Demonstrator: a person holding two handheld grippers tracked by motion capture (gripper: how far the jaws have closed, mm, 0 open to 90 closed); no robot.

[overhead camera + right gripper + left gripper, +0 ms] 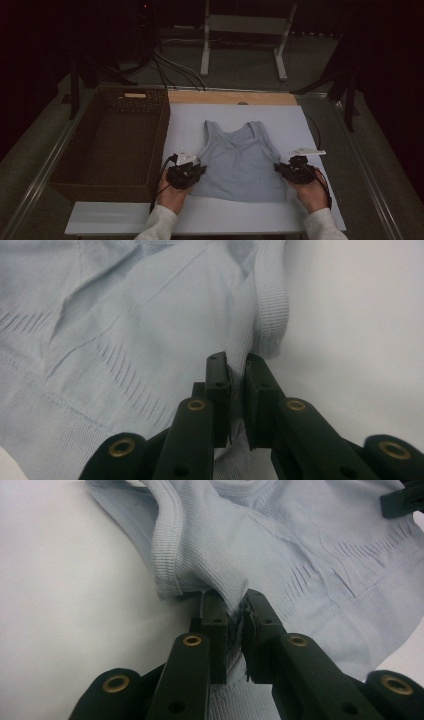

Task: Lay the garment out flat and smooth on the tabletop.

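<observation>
A pale blue ribbed tank top point(240, 155) lies flat on the white board point(310, 130), straps toward the far side. My left gripper point(201, 170) is at the top's left side edge below the armhole. In the left gripper view it point(235, 600) is shut on a pinch of the tank top point(300, 545), with fabric bunched between the pads. My right gripper point(278, 168) is at the opposite side edge. In the right gripper view it point(236, 360) is shut on the tank top point(150, 315) at its edge, beside the ribbed armhole band.
A brown wicker basket point(100, 192) stands to the left of the board, right next to my left hand. A wooden strip point(230, 97) runs along the board's far edge. Beyond the table are cables point(170, 65) and a white metal stand point(245, 25) on the floor.
</observation>
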